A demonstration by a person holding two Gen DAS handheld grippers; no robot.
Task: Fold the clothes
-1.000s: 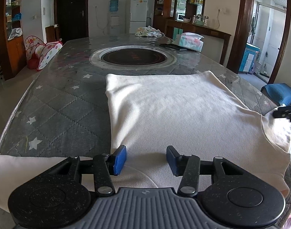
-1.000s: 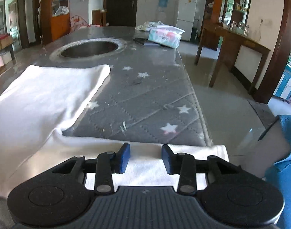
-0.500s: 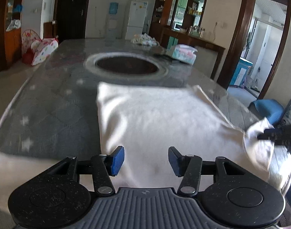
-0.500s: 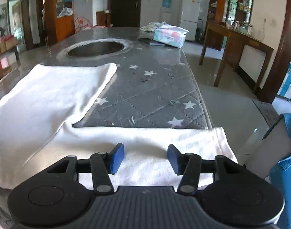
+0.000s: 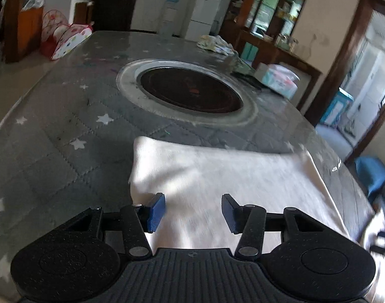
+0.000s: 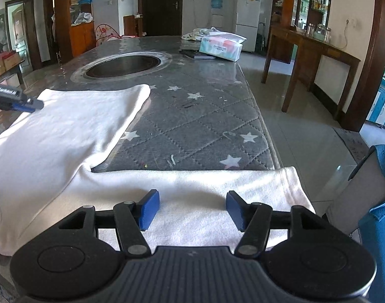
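In the left wrist view the left tool (image 5: 193, 210), at lower centre, has its pads apart over the white garment (image 5: 232, 176) on the grey starred table (image 5: 53, 139). The right tool (image 6: 192, 208), also spread and empty, sits over a sleeve (image 6: 217, 186) at lower centre of its view.

Grey star-patterned table (image 6: 197, 131) with round recessed pit (image 6: 123, 63), tissue pack (image 6: 221, 45) (far end), white fridge (image 6: 248, 20) behind.

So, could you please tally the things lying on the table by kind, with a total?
White garment: 1
Tissue pack: 1
Dark flat item under the tissue pack: 1
Crumpled cloth pile at the far end: 1
Total: 4
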